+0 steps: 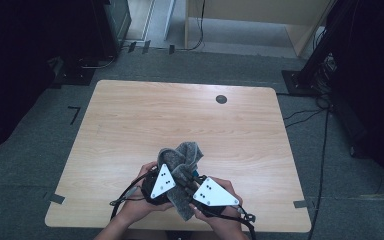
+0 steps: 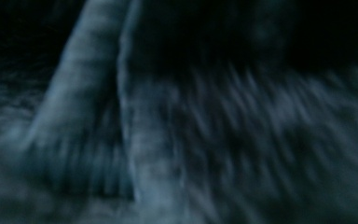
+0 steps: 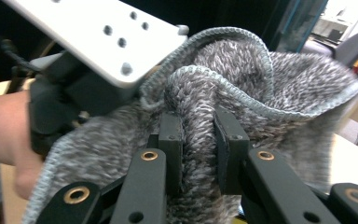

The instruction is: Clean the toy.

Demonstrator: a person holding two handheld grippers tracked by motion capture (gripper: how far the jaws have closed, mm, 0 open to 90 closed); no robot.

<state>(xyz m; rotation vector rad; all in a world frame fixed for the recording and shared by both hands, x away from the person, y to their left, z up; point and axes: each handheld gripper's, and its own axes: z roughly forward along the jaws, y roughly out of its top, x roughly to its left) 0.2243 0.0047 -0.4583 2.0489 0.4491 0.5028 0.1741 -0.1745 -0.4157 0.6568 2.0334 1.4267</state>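
A grey knitted cloth [image 1: 184, 167] is bunched up above the near edge of the wooden table [image 1: 130, 120], held between both hands. My right gripper [image 3: 198, 142] is shut on a thick fold of the cloth [image 3: 242, 79], its black pads pressing each side. My left gripper [image 1: 172, 175] is close beside it under its white three-cornered plate [image 1: 163, 181], buried in the cloth; its jaws are hidden. The left gripper view is dark and blurred, with cloth [image 2: 144, 140] right against the camera. The left gripper's body and plate [image 3: 107, 37] loom at the upper left of the right gripper view.
A small dark round cap [image 1: 221, 99] sits in the table's far right part. Cables [image 1: 325, 145] run over the grey floor to the right, and dark stands [image 1: 325, 45] rise beyond the far corners. Tape marks [image 1: 56, 198] lie at the table's near corners.
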